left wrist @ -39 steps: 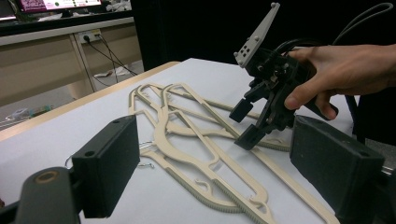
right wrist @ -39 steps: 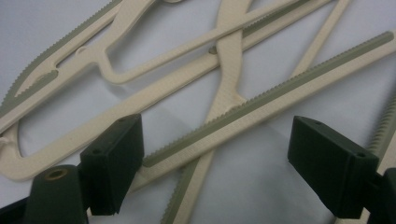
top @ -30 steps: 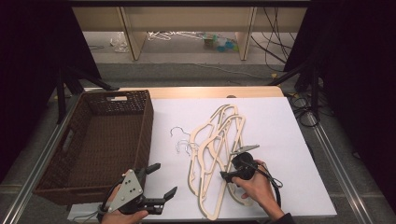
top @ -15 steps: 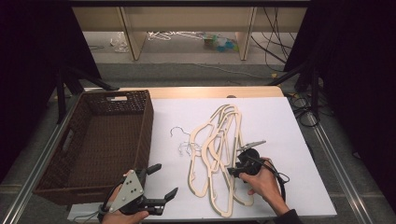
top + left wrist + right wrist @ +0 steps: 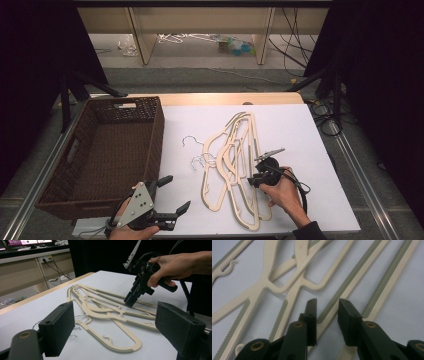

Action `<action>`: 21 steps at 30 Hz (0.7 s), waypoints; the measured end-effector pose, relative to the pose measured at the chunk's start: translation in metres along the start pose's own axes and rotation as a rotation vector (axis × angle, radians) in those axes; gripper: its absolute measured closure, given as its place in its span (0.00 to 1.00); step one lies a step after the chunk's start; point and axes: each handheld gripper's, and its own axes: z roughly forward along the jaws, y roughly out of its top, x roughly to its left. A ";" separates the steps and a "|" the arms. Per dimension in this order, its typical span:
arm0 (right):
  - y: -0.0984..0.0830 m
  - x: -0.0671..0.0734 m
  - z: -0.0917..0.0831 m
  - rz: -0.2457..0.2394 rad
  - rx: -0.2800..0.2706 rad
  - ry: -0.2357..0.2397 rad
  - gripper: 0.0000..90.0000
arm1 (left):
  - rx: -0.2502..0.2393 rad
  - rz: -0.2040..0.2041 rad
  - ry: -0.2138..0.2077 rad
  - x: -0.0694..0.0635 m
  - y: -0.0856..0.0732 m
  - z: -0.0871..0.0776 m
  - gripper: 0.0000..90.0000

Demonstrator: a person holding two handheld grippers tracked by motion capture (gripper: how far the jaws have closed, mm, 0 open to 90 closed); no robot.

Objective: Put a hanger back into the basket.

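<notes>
Several cream plastic hangers (image 5: 235, 165) with grey toothed strips lie overlapped on the white table cover. My right gripper (image 5: 253, 181) points down at their right side. In the right gripper view its jaws (image 5: 327, 302) straddle one hanger bar (image 5: 352, 282); they have just been closing, and a sliver of gap still shows beside the bar. The left gripper view shows that gripper (image 5: 130, 301) tipped onto the hangers (image 5: 105, 312). My left gripper (image 5: 176, 192) hovers open near the front edge, beside the basket, with nothing between its jaws (image 5: 115, 322).
A dark brown wicker basket (image 5: 150, 130) stands along the left side of the table. The hangers' thin metal hooks (image 5: 195, 150) lie between it and the hanger bodies. A black cable (image 5: 300, 192) loops behind my right hand.
The right gripper's jaws have narrowed around the hanger bar. The near ends of the hangers have swung to the right. The left gripper has stayed where it was.
</notes>
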 end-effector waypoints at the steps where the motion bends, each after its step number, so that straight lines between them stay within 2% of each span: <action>1: 0.000 -0.002 -0.001 0.007 0.004 0.013 0.82 | 0.001 0.003 -0.001 0.000 0.000 0.000 0.18; 3: 0.001 -0.002 -0.002 0.002 0.004 0.022 0.84 | 0.001 0.002 -0.002 0.000 0.000 0.000 0.18; 4: 0.001 -0.002 -0.003 0.003 -0.001 0.023 0.96 | 0.001 0.001 -0.002 0.000 0.000 0.000 0.18; 5: 0.001 -0.003 -0.005 0.002 -0.019 0.062 1.00 | 0.003 0.007 -0.003 0.000 0.000 0.000 0.18; 6: 0.001 -0.003 -0.005 0.003 -0.029 0.048 1.00 | 0.005 0.007 -0.003 0.000 0.000 0.000 0.18; 7: 0.001 -0.003 -0.004 0.008 -0.025 0.050 0.96 | 0.004 0.007 -0.004 0.000 0.000 0.000 0.18; 8: 0.001 -0.003 -0.003 0.004 -0.013 0.042 0.86 | 0.002 0.006 -0.004 0.000 0.000 0.000 0.18; 9: 0.001 -0.002 -0.003 0.017 -0.019 0.033 0.82 | 0.001 0.005 -0.005 0.000 0.000 0.000 0.18; 10: 0.002 -0.001 -0.004 0.013 -0.028 0.012 0.78 | 0.001 0.005 -0.005 0.000 0.000 0.000 0.18; 11: 0.002 -0.001 -0.004 0.013 -0.028 0.012 0.78 | 0.001 0.005 -0.005 0.000 0.000 0.000 0.18; 12: 0.002 0.000 -0.004 0.009 -0.007 -0.018 0.72 | 0.004 0.007 -0.002 0.000 0.000 0.000 0.18; 13: 0.002 0.000 -0.002 0.011 -0.005 -0.020 0.68 | 0.004 0.005 -0.001 0.000 0.000 0.000 0.18; 14: 0.001 0.001 0.000 0.023 0.019 -0.007 0.63 | 0.002 0.004 -0.001 0.000 0.000 0.000 0.18; 16: 0.001 0.004 0.000 0.017 0.017 -0.011 0.61 | 0.002 0.004 0.000 0.000 0.000 0.000 0.18; 18: 0.002 0.006 0.000 -0.001 0.029 -0.022 0.64 | 0.003 0.010 -0.001 0.000 0.000 0.000 0.18; 19: 0.002 0.007 0.001 -0.023 0.032 -0.044 0.65 | 0.004 0.009 -0.001 0.000 0.000 0.000 0.18; 21: 0.002 0.007 0.000 -0.021 0.043 -0.037 0.66 | 0.006 0.012 -0.001 0.000 0.000 0.000 0.18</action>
